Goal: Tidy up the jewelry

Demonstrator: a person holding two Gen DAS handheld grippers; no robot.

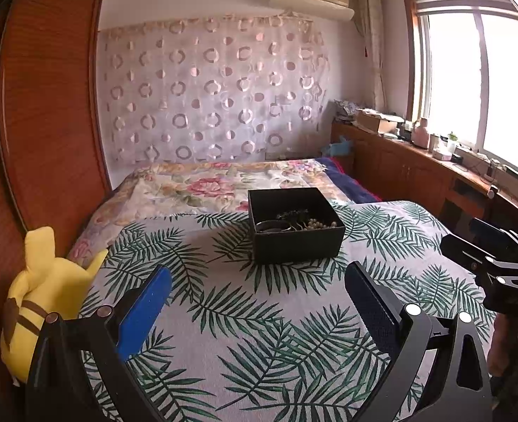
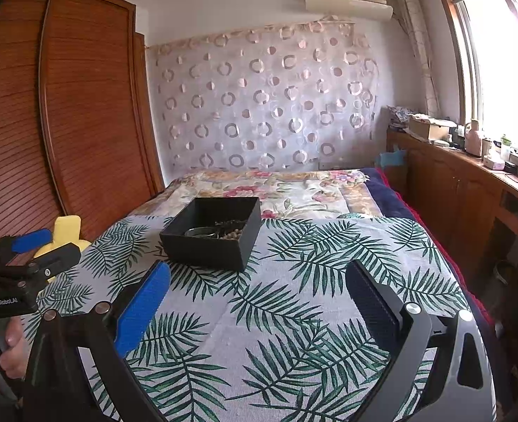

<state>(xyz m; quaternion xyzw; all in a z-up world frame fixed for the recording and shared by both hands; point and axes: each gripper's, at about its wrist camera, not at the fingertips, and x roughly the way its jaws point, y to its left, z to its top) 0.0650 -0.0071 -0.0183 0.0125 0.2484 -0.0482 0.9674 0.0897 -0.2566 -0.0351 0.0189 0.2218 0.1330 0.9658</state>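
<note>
A black open box (image 1: 296,242) stands on the fern-print cloth (image 1: 224,316) over the bed. It holds jewelry: a bangle (image 1: 272,225), a pale bead string (image 1: 320,224) and a dark piece (image 1: 292,215). The box also shows in the right wrist view (image 2: 206,248) with the beads (image 2: 231,234) inside. My left gripper (image 1: 259,288) is open and empty, short of the box. My right gripper (image 2: 257,286) is open and empty, near the box's front right. Each gripper shows in the other's view: the right one (image 1: 470,242), the left one (image 2: 48,246).
A yellow plush toy (image 1: 44,299) leans at the cloth's left edge against the wooden wardrobe (image 1: 48,123). A floral quilt (image 1: 206,186) lies behind the box. A wooden counter (image 1: 417,161) with clutter runs under the window on the right.
</note>
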